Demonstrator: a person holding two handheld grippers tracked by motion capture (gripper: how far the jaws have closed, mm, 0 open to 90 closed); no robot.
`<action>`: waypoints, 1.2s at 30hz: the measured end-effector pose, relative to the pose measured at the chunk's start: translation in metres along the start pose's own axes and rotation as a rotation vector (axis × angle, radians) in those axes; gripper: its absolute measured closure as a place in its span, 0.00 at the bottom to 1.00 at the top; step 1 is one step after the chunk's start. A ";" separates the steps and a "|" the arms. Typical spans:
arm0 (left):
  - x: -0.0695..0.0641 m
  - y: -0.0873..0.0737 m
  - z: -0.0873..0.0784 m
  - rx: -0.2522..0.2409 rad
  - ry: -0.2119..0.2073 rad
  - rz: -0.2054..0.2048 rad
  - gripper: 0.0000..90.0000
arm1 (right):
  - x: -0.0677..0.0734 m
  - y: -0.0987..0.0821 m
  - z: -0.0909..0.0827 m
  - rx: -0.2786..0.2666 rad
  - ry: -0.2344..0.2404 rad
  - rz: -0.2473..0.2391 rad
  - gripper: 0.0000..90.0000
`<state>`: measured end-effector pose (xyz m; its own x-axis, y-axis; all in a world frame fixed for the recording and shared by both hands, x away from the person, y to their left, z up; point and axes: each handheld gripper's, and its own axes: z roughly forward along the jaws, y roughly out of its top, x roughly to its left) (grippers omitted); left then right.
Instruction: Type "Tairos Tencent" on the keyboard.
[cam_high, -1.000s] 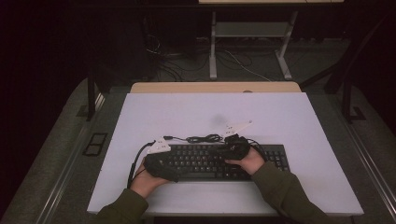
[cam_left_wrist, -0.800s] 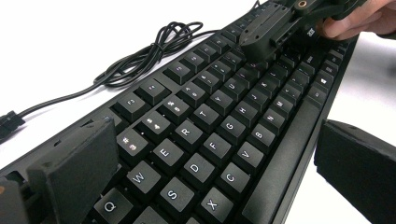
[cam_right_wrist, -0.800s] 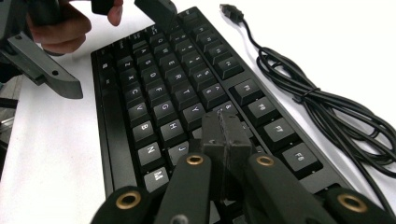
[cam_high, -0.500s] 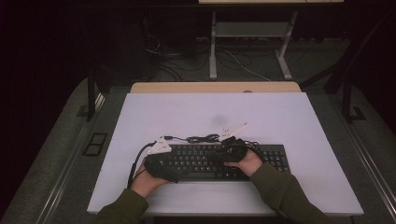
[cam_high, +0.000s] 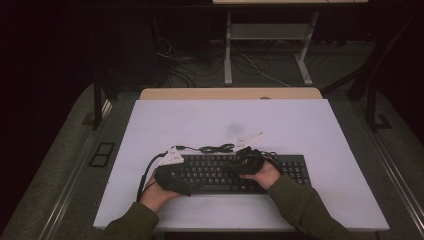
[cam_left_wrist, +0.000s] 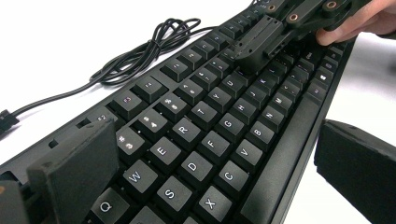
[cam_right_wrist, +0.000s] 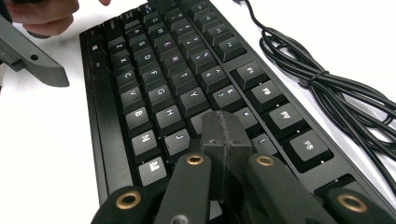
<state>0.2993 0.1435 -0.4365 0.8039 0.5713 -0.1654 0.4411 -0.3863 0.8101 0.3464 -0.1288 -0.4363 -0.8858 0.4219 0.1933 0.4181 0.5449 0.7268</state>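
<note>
Right hand-held gripper (cam_right_wrist: 223, 128): jaws pressed together, nothing between them, tip sitting on the keys around the middle of the keyboard (cam_right_wrist: 159, 88), near J and K. In the left gripper view the same closed tip is resting on the far key rows, with a hand (cam_left_wrist: 369, 18) gripping the body behind it.

Left hand-held gripper (cam_left_wrist: 212, 163): jaws standing wide apart, straddling the keyboard's left end. One pad is sitting just beside the number row at the back edge, the other off the front edge; can't tell if either pad is pressing on the case.

Keyboard is black, lying flat on the near half of the desk (cam_high: 300, 125), slightly left of centre in the high view. Its black cable (cam_right_wrist: 327, 88) is lying bundled and tied just behind the back edge, on the desk.

Desk surface is plain white, matte, with a light wood strip (cam_high: 230, 93) showing along the far edge. Person's forearms in olive sleeves (cam_high: 305, 210) are coming in from the near side.

Room is dark. Grey floor around the desk, a white-legged frame (cam_high: 270, 35) and loose cables (cam_high: 175, 55) on the floor behind.
</note>
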 end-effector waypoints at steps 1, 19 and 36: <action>0.000 0.000 0.000 0.000 0.000 0.000 0.00 | 0.000 0.000 0.000 0.001 -0.001 -0.001 0.99; 0.000 0.000 0.000 0.000 0.001 0.001 0.00 | 0.000 0.000 -0.002 -0.007 -0.002 0.003 0.99; -0.001 0.001 -0.001 -0.001 0.010 0.009 0.00 | -0.003 0.001 -0.011 -0.087 0.023 0.037 0.68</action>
<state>0.2988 0.1437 -0.4348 0.8042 0.5746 -0.1523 0.4330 -0.3907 0.8124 0.3476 -0.1375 -0.4285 -0.8750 0.4233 0.2349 0.4319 0.4638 0.7735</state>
